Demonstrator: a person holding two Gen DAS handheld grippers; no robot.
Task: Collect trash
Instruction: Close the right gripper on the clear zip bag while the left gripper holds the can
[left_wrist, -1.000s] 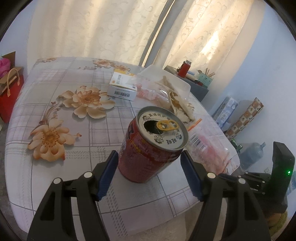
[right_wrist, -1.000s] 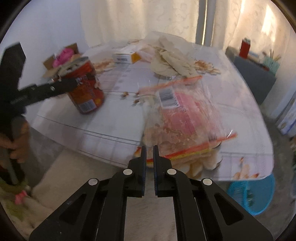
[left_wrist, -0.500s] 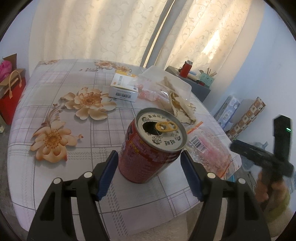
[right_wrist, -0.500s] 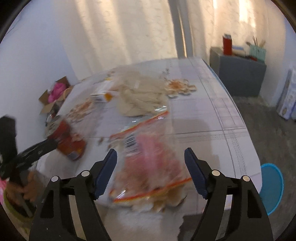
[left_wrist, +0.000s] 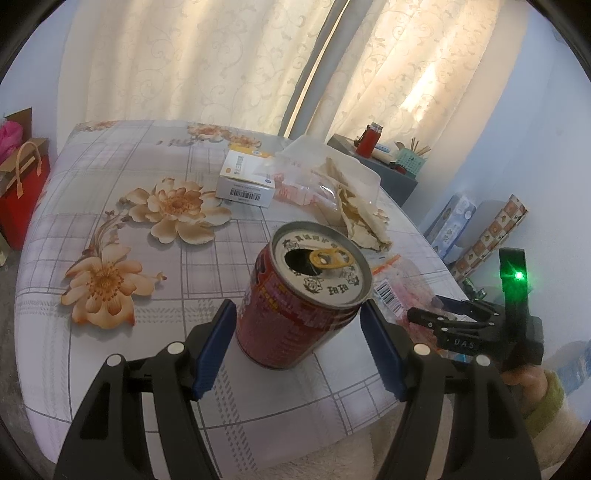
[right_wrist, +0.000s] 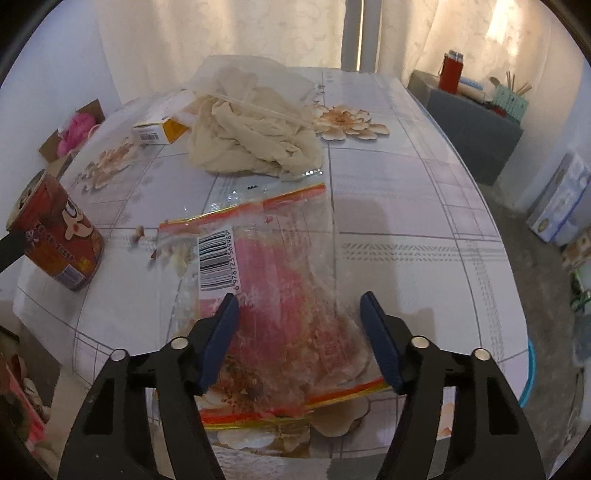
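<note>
Looking along the left tool (left_wrist: 299, 350), its blue pads stand wide on either side of an opened red drink can (left_wrist: 301, 299) that sits tilted near the front edge of the floral tabletop (left_wrist: 110, 206); whether either pad touches the can I cannot tell. The risk here seems plain: the can leans, so a lopsided squeeze could tip it, spill whatever is left through the open mouth, or roll it off the edge. Beyond it lie a small white carton (left_wrist: 245, 181) and a bag of pale flatbread pieces (left_wrist: 354, 210), both well apart from the pads. In the right wrist view, the right tool (right_wrist: 299, 339) also stands wide, hovering over a clear crumpled snack bag (right_wrist: 273, 295) with a barcode that lies flat and overhangs the near edge. Thin film lying flat gives the pads little to bite, so they may close on air or scrape the cloth; a partial pinch could let the bag slide off and scatter crumbs. The can (right_wrist: 55, 232) stands at the far left.
</note>
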